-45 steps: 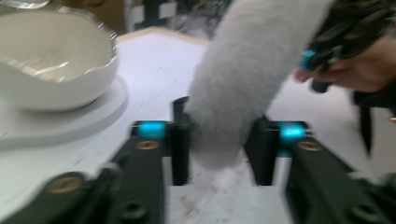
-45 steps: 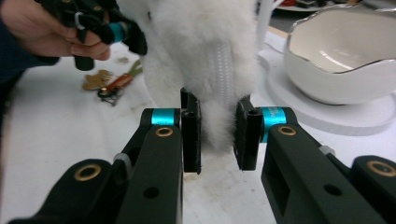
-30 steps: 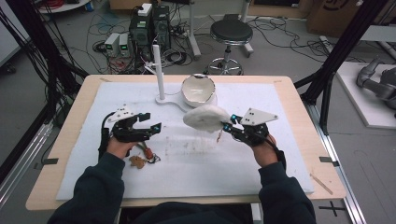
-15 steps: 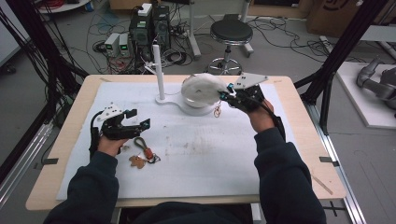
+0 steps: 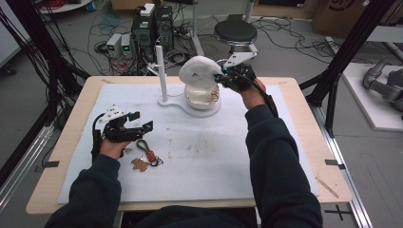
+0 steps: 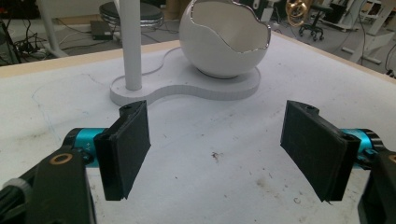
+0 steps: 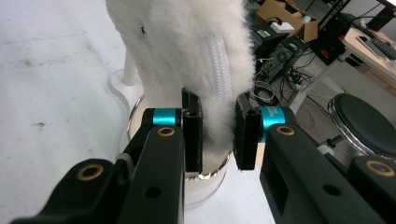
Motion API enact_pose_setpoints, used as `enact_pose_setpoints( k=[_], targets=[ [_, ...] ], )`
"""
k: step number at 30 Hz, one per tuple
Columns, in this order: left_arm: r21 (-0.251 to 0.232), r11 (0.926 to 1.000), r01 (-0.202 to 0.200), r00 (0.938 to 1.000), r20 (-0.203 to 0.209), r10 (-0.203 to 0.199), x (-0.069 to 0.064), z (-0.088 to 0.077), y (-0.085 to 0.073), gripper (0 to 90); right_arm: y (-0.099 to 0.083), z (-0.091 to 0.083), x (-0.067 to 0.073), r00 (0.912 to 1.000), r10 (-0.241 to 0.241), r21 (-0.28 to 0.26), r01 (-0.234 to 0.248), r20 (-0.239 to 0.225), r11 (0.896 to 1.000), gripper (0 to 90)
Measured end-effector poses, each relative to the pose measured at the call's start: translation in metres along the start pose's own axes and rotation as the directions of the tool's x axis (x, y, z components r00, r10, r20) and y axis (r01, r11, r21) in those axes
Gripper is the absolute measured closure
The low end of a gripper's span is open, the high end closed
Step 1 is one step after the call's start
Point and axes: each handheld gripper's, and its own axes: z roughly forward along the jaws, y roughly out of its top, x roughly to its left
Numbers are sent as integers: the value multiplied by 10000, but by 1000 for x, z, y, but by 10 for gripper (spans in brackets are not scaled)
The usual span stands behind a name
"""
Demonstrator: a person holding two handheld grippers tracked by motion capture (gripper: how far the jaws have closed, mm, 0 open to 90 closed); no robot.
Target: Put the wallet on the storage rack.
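A white fluffy pouch point(image 5: 199, 71) with a zipper hangs just above the white egg-shaped bowl point(image 5: 202, 97). My right gripper point(image 5: 219, 78) is shut on the pouch's right edge. In the right gripper view the pads pinch the fur beside the zipper point(image 7: 187, 46), my right gripper point(image 7: 218, 135) over the bowl's silver rim point(image 7: 205, 182). My left gripper point(image 5: 142, 122) rests open on the mat at the left, holding nothing. The left gripper view shows its pads wide apart point(image 6: 217, 154), facing the bowl point(image 6: 224, 42).
The bowl sits on a white base point(image 5: 190, 108) with an upright white post point(image 5: 162, 71) beside it. A small keyring with a red tag point(image 5: 145, 152) and a brown charm point(image 5: 139, 165) lie by my left hand. The white mat point(image 5: 214, 156) covers the table.
My right gripper carried the pouch from the middle of the mat back and up, and now holds it over the bowl. The left hand has hardly moved.
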Motion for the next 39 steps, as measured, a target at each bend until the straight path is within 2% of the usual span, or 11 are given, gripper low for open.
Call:
enact_pose_setpoints(
  k=[6, 8, 12, 16, 20, 25, 30, 32, 34, 38, 39],
  targets=[
    [19, 10000, 37, 10000, 7, -37, 1, -1, 0, 239, 10, 23, -4, 9988, -458, 289, 454, 150, 9986, 776],
    [9, 10000, 50, 10000, 16, -50, 1, -1, -1, 239, 8, 27, -5, 9989, -392, 406, 382, 237, 9984, 776],
    [10, 9999, 103, 9999, -2, -103, 1, -2, -1, 239, 0, 36, -6, 9956, -801, 1151, 742, 476, 9906, 776],
    [-31, 9999, 166, 9999, -14, -166, 2, -3, -2, 239, -8, 37, -6, 9926, -1054, 1367, 964, 605, 9859, 776],
    [22, 9999, 154, 9999, -25, -154, 2, -2, -2, 239, -21, 38, -3, 9858, -1511, 1898, 1349, 733, 9725, 776],
    [14, 9998, 179, 9998, -31, -179, 2, -2, -2, 239, -21, 46, 5, 9747, -2070, 2381, 1821, 841, 9540, 777],
    [39, 9998, 183, 9998, -11, -183, 1, -2, -2, 239, -23, 69, 19, 9616, -2660, 3094, 2333, 675, 9218, 778],
    [34, 9998, 199, 9998, 12, -200, 2, -2, -2, 239, -23, 74, 22, 9595, -2741, 3225, 2397, 651, 9157, 778],
    [23, 9997, 236, 9997, 8, -236, 2, -2, -2, 239, -27, 84, 24, 9702, -2363, 3350, 2056, 532, 9195, 776],
    [9, 9995, 321, 9995, 38, -321, 2, -2, -2, 239, -31, 79, 15, 9922, -1201, 2930, 1050, 343, 9503, 685],
    [9, 9995, 321, 9995, 38, -321, 2, -2, -2, 239, -31, 79, 15, 9922, -1201, 2930, 1050, 343, 9503, 685]
  ],
)
